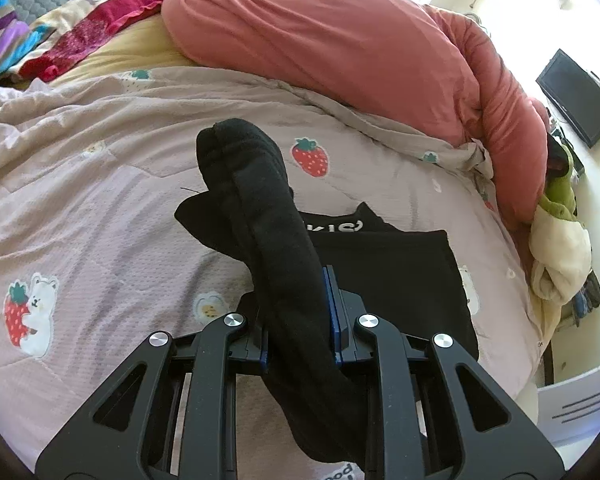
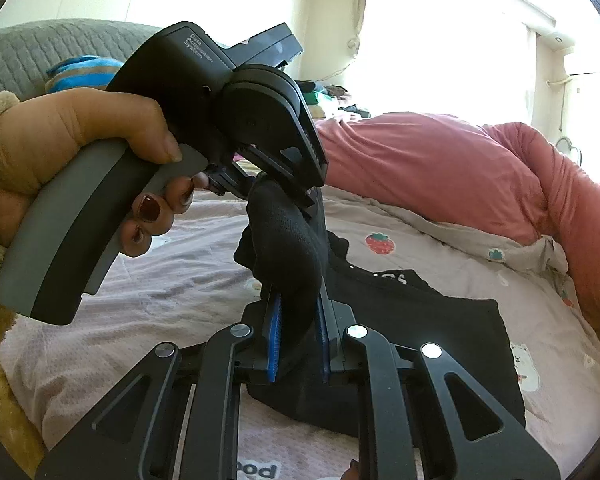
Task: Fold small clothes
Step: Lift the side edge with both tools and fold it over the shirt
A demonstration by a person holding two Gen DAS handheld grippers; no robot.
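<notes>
A black sock (image 1: pixel 260 200) is held up above the bed between both grippers. My left gripper (image 1: pixel 300 300) is shut on its middle, with the toe end sticking forward and the rest hanging below. My right gripper (image 2: pixel 298 320) is shut on the other end of the sock (image 2: pixel 288 248). In the right wrist view the left gripper, held by a hand (image 2: pixel 80 152), grips the sock from above. A folded black garment with white lettering (image 1: pixel 400 268) lies flat on the bed under them; it also shows in the right wrist view (image 2: pixel 440 340).
The bed has a pink strawberry-print quilt (image 1: pixel 100 200). A bulky red-pink duvet (image 1: pixel 340 48) is piled along its far side. Colourful bedding (image 1: pixel 40 40) lies far left. A heap of clothes (image 1: pixel 560 240) sits at the right edge. A dark monitor (image 1: pixel 576 96) stands beyond.
</notes>
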